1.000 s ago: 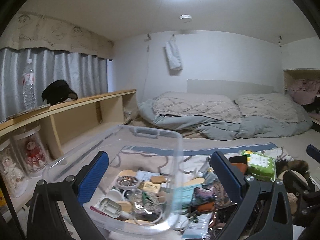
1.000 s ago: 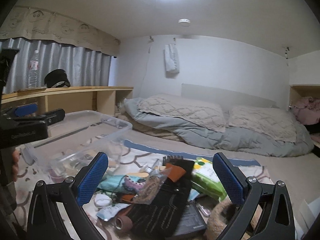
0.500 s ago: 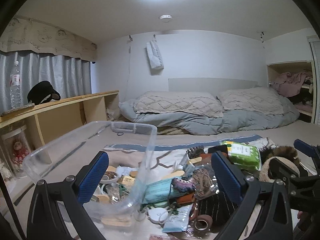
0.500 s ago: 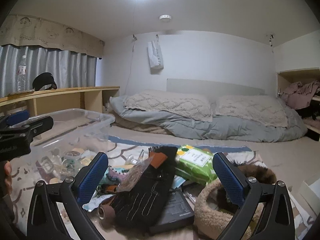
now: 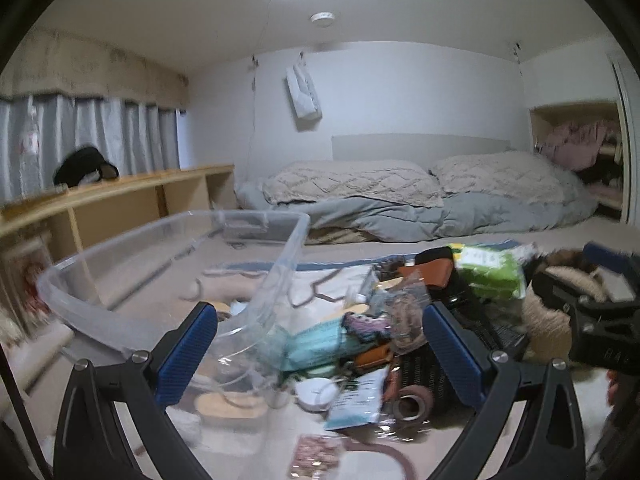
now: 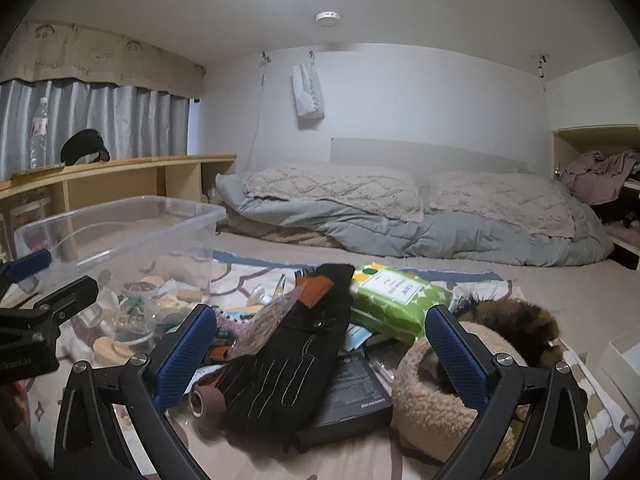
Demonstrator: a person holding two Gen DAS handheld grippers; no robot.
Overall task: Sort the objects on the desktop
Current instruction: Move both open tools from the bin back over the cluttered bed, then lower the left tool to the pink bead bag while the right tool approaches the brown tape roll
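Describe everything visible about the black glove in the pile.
The black glove lies flat on top of the clutter, fingers toward the camera, cuff away. It looks like dark fabric with pale stitched lines along the fingers, a small snap near the wrist and an orange patch at the cuff. It rests partly on a dark flat box; a crinkled clear bag overlaps its left edge. Neither tool touches it.

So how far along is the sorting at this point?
Early. Done: a few small round items already sit in the clear plastic bin. In hand: nothing; the left gripper and right gripper both hang over the pile with jaws open. Left: most of it, including the black glove, green wipes pack, teal face mask, tape roll and furry slipper, all outside the bin.
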